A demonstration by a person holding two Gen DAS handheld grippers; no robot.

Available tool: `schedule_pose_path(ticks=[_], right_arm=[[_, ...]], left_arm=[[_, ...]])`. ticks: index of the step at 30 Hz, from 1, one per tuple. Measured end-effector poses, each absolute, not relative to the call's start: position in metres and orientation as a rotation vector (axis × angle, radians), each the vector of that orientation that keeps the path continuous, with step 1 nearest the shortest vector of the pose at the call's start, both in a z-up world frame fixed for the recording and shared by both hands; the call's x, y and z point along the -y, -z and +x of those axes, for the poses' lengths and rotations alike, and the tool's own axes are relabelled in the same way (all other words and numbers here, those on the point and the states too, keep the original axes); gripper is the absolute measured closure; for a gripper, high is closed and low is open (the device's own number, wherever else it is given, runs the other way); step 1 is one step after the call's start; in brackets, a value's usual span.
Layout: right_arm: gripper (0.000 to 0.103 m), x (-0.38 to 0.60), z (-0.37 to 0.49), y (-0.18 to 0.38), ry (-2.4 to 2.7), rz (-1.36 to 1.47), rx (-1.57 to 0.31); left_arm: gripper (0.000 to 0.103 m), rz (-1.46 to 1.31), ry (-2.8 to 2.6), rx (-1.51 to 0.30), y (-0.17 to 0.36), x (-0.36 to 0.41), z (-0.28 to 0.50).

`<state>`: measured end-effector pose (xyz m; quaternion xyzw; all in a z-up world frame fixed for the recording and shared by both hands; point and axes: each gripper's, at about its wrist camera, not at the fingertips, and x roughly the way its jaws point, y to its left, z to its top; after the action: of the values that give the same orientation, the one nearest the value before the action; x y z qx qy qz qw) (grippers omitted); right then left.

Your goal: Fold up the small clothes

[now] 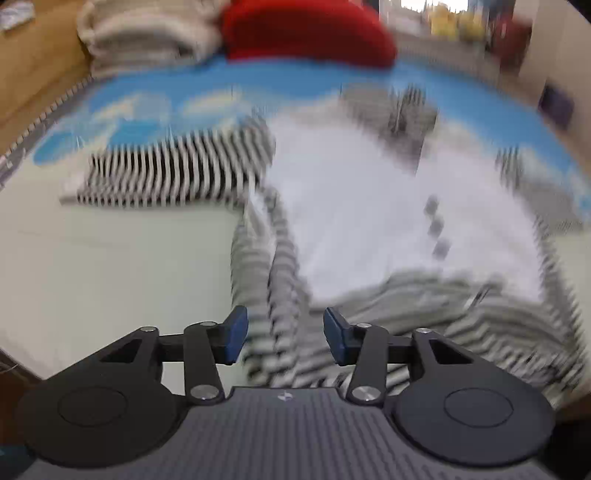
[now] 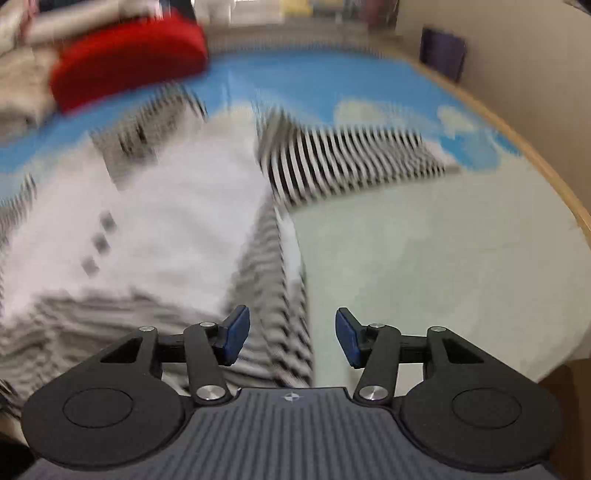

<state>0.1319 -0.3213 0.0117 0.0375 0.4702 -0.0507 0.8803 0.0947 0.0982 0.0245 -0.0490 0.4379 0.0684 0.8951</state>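
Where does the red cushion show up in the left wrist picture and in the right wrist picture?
Left wrist view: the red cushion sits at the top, just right of centre, beyond the striped garment.
Right wrist view: the red cushion sits at the top left.
Shared landmark: the blue mat just in front of the cushion in both views.

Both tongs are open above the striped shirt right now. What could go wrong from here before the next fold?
1. Both views are heavily blurred, so picking a grab point on the striped shirt now could miss.
2. The folded striped hem lies bunched under the left tongs; a loose fold may slump open.
3. The right tongs hang over the shirt's edge and bare mat; closing there may catch only one layer.
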Motion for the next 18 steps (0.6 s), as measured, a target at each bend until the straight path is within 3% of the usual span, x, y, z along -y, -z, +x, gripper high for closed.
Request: schedule_pose_path(ticks=[2,5,12,18], right_arm=[[0.048,0.32,0.131,-0.023,0.093,0.12,-0.933],[0.048,0.313,0.13,-0.037,0.091,0.132,-0.864],[0.048,0.306,0.121,-0.07,0.047,0.19,-0.705],[0.048,0.298,0.125,-0.08,0.057,0.18,-0.667]], left_arm=[[0.038,-0.1,-0.128,-0.821,-0.048,-0.096,0.096],[0.032,-0.071,-0.14,-0.737,-0.074,-0.103,0.109],[0.025,-0.118,-0.201,-0.645,-0.108,-0.154,0.179],[0.024,-0.117,-0.347,-0.661,-0.081,-0.221,0.25]])
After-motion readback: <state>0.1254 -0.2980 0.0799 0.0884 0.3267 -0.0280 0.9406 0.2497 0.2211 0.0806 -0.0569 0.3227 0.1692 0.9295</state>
